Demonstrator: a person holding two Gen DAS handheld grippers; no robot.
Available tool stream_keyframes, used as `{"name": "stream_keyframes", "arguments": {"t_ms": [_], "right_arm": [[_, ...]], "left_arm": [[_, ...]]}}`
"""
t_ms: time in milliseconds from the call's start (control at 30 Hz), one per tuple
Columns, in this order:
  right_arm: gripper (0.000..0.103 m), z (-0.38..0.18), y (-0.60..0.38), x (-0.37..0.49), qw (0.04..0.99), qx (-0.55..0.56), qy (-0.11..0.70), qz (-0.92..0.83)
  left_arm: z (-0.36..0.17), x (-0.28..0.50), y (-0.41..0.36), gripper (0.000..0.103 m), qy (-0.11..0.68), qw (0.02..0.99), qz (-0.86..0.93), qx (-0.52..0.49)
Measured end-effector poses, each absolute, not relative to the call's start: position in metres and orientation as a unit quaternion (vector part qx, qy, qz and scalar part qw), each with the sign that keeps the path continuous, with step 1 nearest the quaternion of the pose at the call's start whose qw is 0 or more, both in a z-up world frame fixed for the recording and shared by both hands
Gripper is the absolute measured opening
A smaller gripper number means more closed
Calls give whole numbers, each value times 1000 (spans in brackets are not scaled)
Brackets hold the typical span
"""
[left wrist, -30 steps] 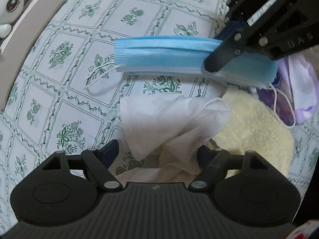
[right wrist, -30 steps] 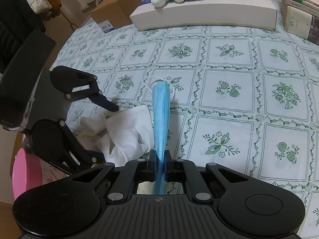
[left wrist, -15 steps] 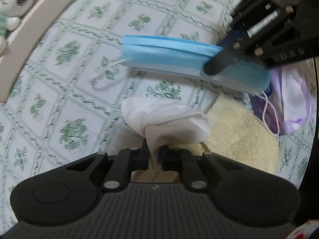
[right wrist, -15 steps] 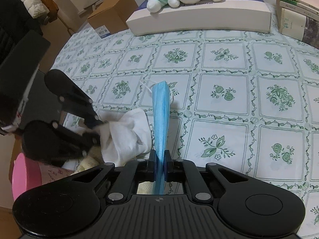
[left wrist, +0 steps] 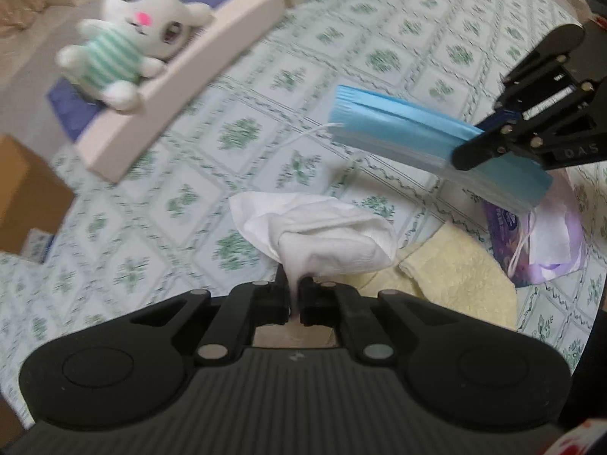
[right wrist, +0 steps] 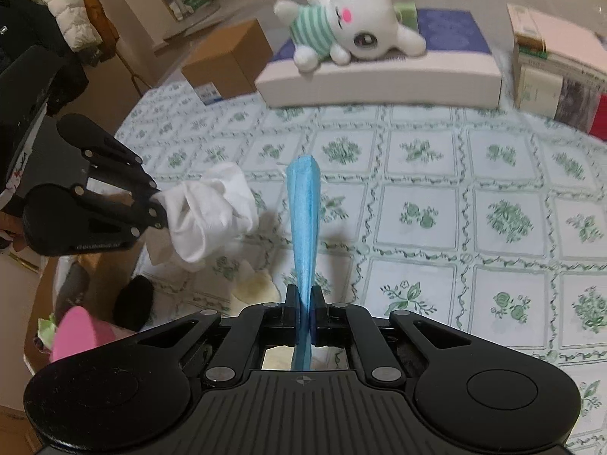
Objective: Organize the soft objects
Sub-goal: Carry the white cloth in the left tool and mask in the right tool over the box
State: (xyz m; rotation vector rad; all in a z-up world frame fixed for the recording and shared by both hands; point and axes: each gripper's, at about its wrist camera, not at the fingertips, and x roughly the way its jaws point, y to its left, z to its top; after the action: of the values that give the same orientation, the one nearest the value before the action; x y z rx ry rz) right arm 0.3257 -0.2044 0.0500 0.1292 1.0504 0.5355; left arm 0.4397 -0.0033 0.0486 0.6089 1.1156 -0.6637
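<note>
A green-flowered tablecloth [right wrist: 417,204] covered the table, with a plush rabbit [right wrist: 353,26] lying on a white box [right wrist: 379,79] at its far side. Above the cloth, the right gripper [right wrist: 303,303] pinched a blue mask [right wrist: 303,220]; beside it, the left gripper [left wrist: 293,292] clamped a white tissue [left wrist: 322,235] over a yellow towel [left wrist: 455,280].

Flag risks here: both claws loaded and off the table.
1. The left claw pinches only a thin twist of the white cloth; it may slip out.
2. The mask's ear loop dangles at the purple packet and could snag.
3. The right claw grips the mask's end; it may sag.
</note>
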Motion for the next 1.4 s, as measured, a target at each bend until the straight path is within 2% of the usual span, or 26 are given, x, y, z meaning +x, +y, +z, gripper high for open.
{"name": "stream_keyframes", "arguments": {"t_ms": [433,900,1133,1400], "right_arm": [[3,130,-169,283,853,51,443,272],[3,213,-96,229,852,64,399,332],[3,219,-45,206,837,71,405,361],[3,198,5,188,816,92,425,381]], "left_arm": [[137,382,47,4,480,800,-237,272],[204,307,105,4,463,823,-181,274],[216,271,140,4,471,828,-152,264],[218,239,181,4,480,833,-119,249]]}}
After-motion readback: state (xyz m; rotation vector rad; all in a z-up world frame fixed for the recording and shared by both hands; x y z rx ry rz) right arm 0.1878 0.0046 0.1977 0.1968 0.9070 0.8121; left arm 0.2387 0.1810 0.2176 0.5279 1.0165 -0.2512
